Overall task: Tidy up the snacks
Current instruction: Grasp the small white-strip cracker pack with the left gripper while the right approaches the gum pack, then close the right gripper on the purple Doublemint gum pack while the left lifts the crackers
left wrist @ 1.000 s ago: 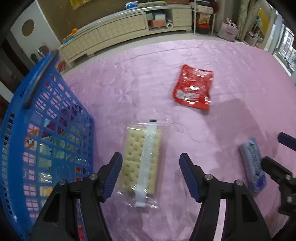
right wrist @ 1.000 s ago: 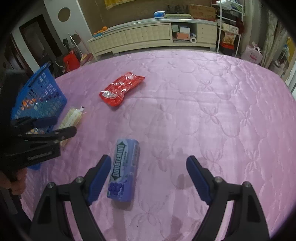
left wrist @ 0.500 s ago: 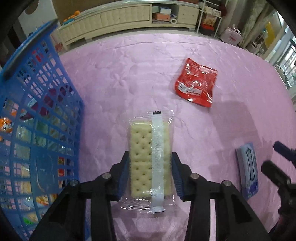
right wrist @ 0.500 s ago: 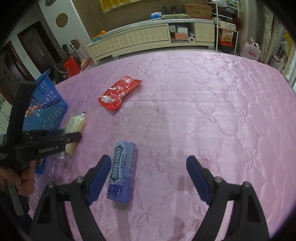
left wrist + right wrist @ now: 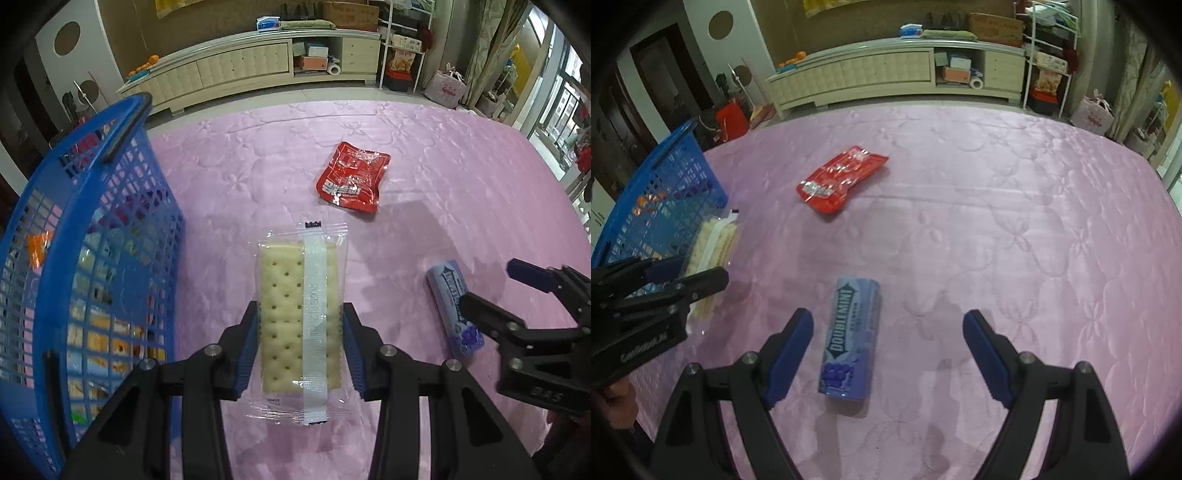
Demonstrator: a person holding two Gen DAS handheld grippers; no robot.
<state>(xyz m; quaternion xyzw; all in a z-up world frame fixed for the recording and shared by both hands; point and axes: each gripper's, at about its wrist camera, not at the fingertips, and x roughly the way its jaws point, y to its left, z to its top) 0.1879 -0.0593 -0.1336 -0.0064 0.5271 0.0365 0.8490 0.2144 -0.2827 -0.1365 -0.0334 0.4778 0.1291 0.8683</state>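
Now the left gripper [image 5: 300, 347] pinches the cracker pack [image 5: 300, 317] on both long sides, and the pack sticks out toward 12 o'clock. Whether it is off the pink blanket [image 5: 236, 192] is hard to tell. At 9 o'clock stands the blue basket [image 5: 110, 192] with snacks inside. A red snack bag [image 5: 352, 181] lies at 1 o'clock. The right gripper [image 5: 886, 354] has its fingers spread wide around the purple gum box [image 5: 851, 339], not touching it.
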